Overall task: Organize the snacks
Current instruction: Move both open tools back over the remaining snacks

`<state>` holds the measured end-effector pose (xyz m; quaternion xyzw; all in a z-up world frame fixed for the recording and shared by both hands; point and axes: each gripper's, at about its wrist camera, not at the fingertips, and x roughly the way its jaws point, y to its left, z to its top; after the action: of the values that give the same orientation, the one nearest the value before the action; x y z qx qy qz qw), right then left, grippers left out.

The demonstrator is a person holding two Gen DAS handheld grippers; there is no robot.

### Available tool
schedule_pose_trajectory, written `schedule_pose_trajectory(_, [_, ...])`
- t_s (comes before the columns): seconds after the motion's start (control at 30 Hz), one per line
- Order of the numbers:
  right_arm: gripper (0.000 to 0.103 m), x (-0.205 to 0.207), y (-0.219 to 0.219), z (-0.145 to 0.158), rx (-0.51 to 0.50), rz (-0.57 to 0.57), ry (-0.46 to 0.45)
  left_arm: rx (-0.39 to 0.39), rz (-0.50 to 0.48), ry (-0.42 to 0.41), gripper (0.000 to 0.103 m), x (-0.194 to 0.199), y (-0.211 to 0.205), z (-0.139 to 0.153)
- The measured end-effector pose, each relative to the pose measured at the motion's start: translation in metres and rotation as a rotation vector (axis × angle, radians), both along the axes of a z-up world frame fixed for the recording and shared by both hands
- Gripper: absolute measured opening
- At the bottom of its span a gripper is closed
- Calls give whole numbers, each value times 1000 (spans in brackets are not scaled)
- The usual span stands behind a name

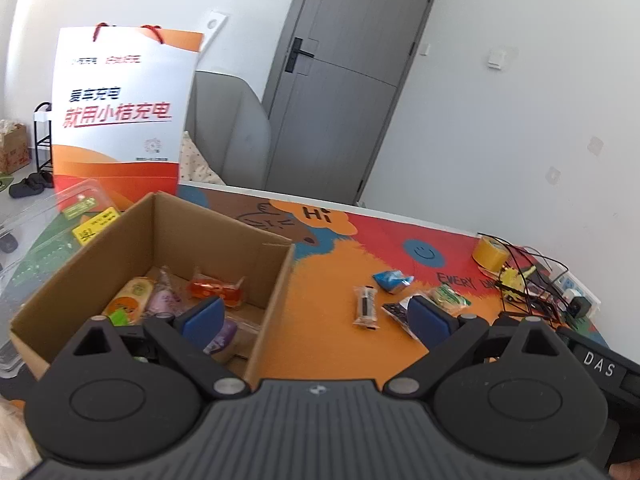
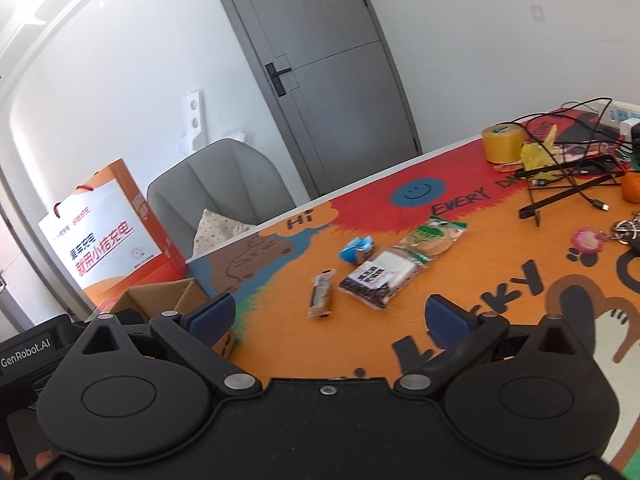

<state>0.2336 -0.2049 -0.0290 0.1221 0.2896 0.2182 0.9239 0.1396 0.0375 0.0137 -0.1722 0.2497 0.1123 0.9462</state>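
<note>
One cardboard box [image 1: 224, 240] sits at the mat's [image 2: 280, 344] left end, holding what looks like four or five snack packets [image 1: 134, 294], partly hidden. Four more snacks [image 2: 376, 276] lie loose on the mat to its right. Both the left gripper [image 1: 316, 314] and right gripper [image 2: 330, 314] gape wide, empty.
</note>
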Motion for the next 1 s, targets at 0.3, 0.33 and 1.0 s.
schedule_pose_trajectory(0.3, [103, 12, -37, -6, 44, -44, 14, 18, -51, 20, 97, 22, -28, -1])
schedule_pose_trajectory(0.33, [103, 13, -43, -7, 52, -52, 16, 19, -55, 24, 97, 25, -31, -1])
schedule_pose_trajectory(1.0, [99, 70, -80, -28, 62, -133, 106, 19, -9, 67, 94, 87, -55, -20])
